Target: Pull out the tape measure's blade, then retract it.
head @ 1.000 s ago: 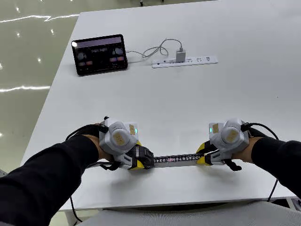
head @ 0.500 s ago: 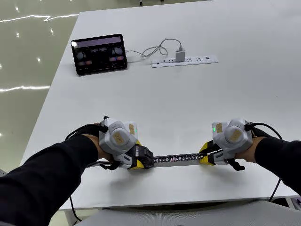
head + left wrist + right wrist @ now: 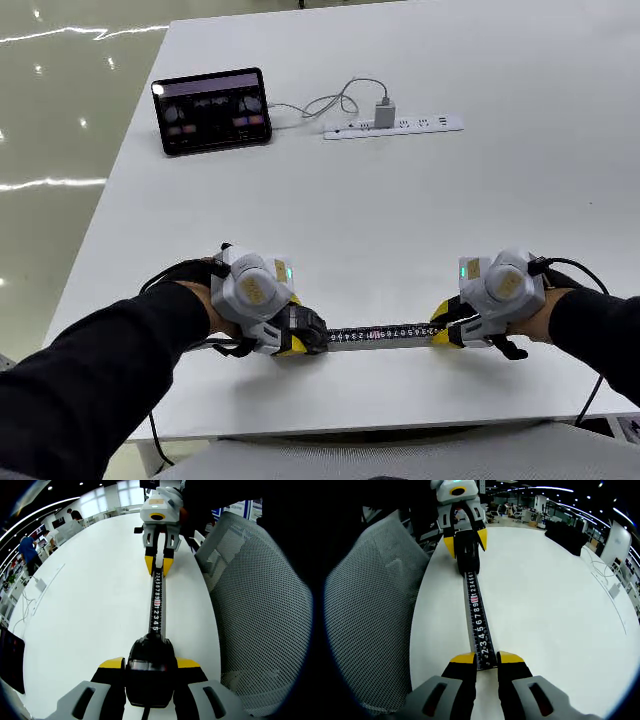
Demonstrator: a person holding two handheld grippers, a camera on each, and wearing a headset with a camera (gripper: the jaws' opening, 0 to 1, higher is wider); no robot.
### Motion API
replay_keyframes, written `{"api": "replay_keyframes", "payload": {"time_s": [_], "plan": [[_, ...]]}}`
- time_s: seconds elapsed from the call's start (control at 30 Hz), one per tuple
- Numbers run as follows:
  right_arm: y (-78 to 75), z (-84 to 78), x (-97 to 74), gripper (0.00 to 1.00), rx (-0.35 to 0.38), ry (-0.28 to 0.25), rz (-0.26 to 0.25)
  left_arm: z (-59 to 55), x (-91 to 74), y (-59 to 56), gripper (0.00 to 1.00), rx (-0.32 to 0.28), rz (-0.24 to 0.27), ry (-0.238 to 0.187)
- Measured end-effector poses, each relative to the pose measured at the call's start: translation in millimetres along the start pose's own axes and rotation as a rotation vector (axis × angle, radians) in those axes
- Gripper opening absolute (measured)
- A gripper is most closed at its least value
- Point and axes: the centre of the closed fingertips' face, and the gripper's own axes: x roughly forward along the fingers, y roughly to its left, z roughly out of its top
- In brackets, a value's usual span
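**Left gripper.** The left gripper [image 3: 150, 663] has its yellow-tipped fingers [image 3: 112, 663] closed on the tape measure case [image 3: 150, 672]. The black case sits between the two fingers, touching both, with its mouth pointing forward past the fingertips.

**Right gripper.** The right gripper [image 3: 486, 658] faces the left gripper across the worktop [image 3: 400, 220]. Its fingers [image 3: 462, 659] stand at a narrow gap and pinch the free end of the blade [image 3: 477, 615] between their tips.

**Blade.** The blade is drawn out of the case. It runs in a straight line from the case mouth, just ahead of the left fingers, to the tips of the right fingers. The numbered face points up: a dark strip with light numerals and one mark in red. The blade lies low along the near edge of the worktop; whether it touches the surface cannot be told.

**Surroundings.**
- A grey mesh chair back [image 3: 265, 605] stands off the worktop edge, beside the line between the two pairs of fingers.
- A tablet [image 3: 211, 112] stands well beyond the left fingers, on the far part of the worktop, with its screen lit.
- A white power strip [image 3: 395, 128] lies well beyond both pairs of fingers. A charger plug [image 3: 384, 117] sits in it, and a white cable [image 3: 320, 105] leads towards the tablet.
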Motion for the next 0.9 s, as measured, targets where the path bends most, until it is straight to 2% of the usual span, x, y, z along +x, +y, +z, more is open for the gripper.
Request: {"api": "replay_keyframes", "payload": {"time_s": [0.9], "plan": [[-4.3,-12.0,-8.5,0.11,0.019,0.013,-0.004,-0.2,0.0,0.4,0.32,-0.004,0.0,-0.001]]}}
